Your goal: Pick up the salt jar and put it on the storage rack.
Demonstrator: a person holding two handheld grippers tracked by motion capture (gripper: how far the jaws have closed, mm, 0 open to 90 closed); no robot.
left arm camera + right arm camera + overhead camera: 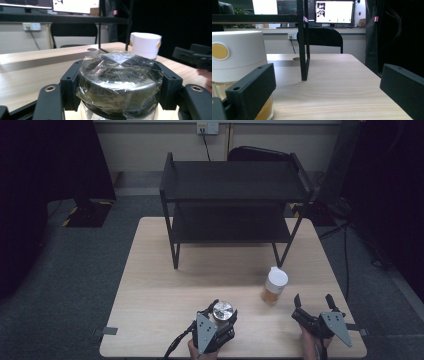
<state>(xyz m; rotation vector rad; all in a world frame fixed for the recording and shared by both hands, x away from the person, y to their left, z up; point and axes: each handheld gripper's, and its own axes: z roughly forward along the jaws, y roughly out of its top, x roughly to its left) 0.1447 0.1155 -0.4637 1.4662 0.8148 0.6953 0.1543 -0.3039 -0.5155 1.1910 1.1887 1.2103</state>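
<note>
Left gripper [218, 316] fingers clamp a foil-wrapped jar [223, 311] at near centre of the surface [150, 285]. Right gripper [314, 302] fingers wide, empty. White-lidded jar [274, 285] stands just left of it.

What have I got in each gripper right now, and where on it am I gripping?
The left gripper clamps the film-wrapped jar by the sides of its black lid. The right gripper is open, holding nothing.

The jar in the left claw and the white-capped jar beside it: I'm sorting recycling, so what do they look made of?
Held jar: dark lid under crinkled, glossy clear film, likely plastic wrap; its body looks clear, glass or plastic. White-capped jar: matte white cap, probably plastic, on a clear body showing amber contents.
</note>
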